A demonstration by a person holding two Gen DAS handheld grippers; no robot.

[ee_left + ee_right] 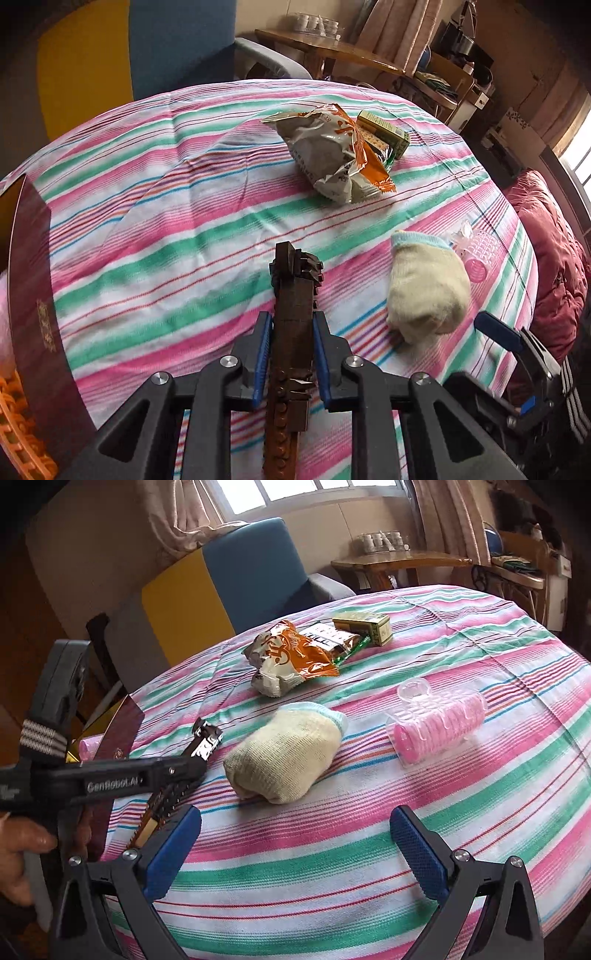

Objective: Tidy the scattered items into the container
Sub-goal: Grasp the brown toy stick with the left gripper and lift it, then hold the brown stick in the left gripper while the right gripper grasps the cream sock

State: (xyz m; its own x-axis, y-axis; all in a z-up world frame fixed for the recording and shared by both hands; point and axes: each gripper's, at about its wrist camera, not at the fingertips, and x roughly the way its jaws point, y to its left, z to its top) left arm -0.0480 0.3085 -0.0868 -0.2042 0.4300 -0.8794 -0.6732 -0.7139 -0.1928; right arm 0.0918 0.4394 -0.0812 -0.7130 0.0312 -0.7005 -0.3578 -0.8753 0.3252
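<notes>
One brown brick-built toy (293, 332) is sitting clamped lengthwise between the jaws of the left gripper (291, 354), held above the striped surface (166, 221), so the carrying step seems to be in hand. Just left, the dark red box (33, 295) is standing at the surface's edge, and the next move is likely calling for a swing over its open top before letting go. Still lying out are the rolled sock (284, 753), pink hair roller (439, 720), snack bag (288, 657) and small green carton (369, 626). The right gripper (295, 849) is hovering with jaws spread wide, holding nothing.
</notes>
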